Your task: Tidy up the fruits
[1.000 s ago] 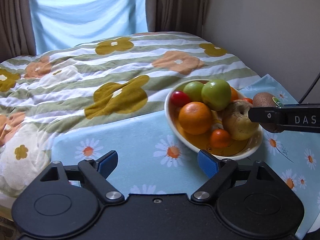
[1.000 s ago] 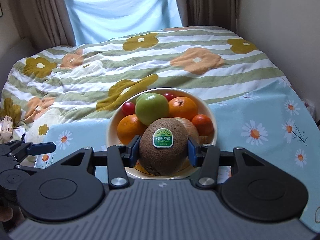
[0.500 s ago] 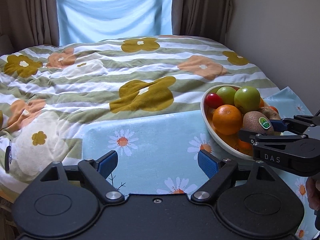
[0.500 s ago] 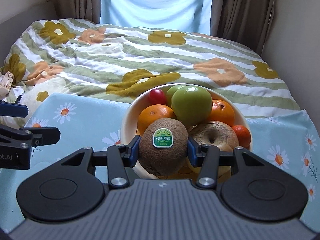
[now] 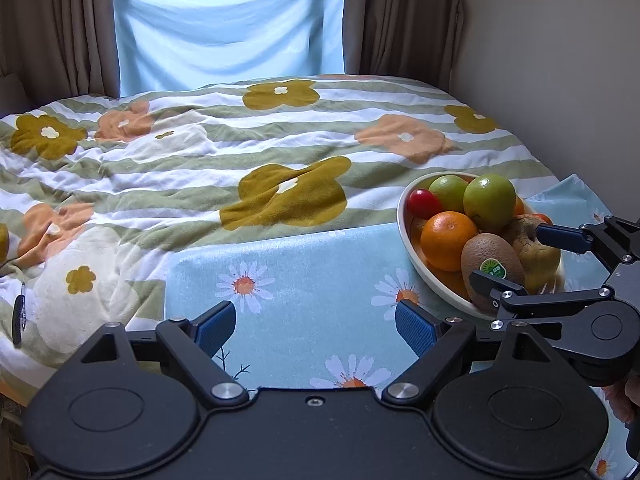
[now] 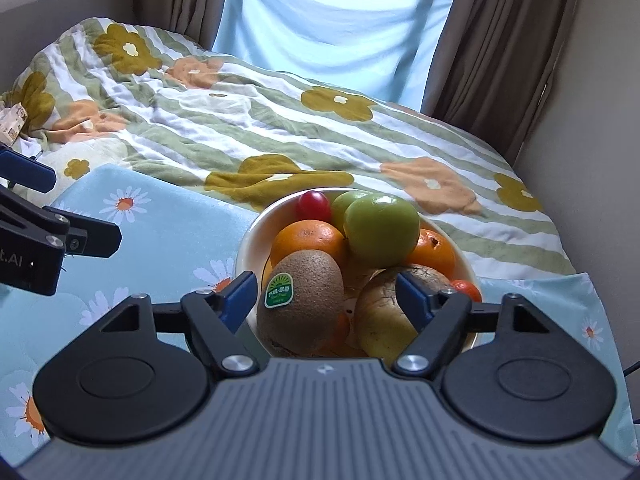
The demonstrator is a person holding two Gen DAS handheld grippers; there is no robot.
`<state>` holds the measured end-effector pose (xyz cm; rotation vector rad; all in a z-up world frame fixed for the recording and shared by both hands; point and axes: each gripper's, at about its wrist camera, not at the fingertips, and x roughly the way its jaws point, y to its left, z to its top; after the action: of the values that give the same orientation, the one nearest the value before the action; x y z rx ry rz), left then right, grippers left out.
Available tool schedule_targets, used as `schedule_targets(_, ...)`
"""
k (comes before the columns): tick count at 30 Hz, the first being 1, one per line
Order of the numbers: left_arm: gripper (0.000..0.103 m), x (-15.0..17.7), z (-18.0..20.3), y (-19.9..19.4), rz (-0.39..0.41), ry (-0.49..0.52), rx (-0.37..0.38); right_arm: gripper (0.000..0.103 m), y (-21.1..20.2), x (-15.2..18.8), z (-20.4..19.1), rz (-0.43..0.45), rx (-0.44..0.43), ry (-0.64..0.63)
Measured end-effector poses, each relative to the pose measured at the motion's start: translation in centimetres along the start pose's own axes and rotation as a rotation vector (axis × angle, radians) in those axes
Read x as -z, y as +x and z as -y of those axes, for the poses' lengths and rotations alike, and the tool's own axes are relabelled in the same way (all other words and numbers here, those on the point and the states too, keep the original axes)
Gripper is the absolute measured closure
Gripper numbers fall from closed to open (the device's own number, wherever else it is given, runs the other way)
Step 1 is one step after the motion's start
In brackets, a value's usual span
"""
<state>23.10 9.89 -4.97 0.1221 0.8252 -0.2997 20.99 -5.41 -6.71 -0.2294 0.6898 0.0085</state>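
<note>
A white bowl (image 6: 256,236) (image 5: 404,220) stands on the blue daisy cloth, full of fruit. A brown kiwi with a green sticker (image 6: 300,300) (image 5: 490,260) rests at its near edge among oranges (image 6: 306,240), green apples (image 6: 380,230), a red fruit (image 6: 312,205) and a brownish pear (image 6: 384,312). My right gripper (image 6: 326,292) (image 5: 532,258) is open, its jaws standing either side of the kiwi and pear. My left gripper (image 5: 316,326) is open and empty over the cloth, left of the bowl.
The blue daisy cloth (image 5: 304,280) lies over a striped flowered blanket (image 5: 240,152) on a bed. A wall (image 5: 560,60) runs along the right; curtains (image 5: 232,28) hang behind. A small box (image 6: 12,128) lies at the blanket's left edge.
My right gripper has opened and let go of the kiwi, which now lies in the bowl. Both grippers' views have shifted slightly; the left stays open and empty.
</note>
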Motion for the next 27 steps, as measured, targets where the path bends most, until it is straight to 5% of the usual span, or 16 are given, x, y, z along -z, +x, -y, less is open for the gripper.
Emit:
schedule_targets(18,0.013,-0.3,7.3,-10.1,0.134,-0.063,-0.103,0.011,-10.7,0.1,10.7,0.039,-0.084,0.136)
schedule_targets(27,0.011,1.5,12.6,-15.2,0.177,-0.103,-0.166,0.0,-17.2,1.9,16.0,0.013,-0.088,0.19)
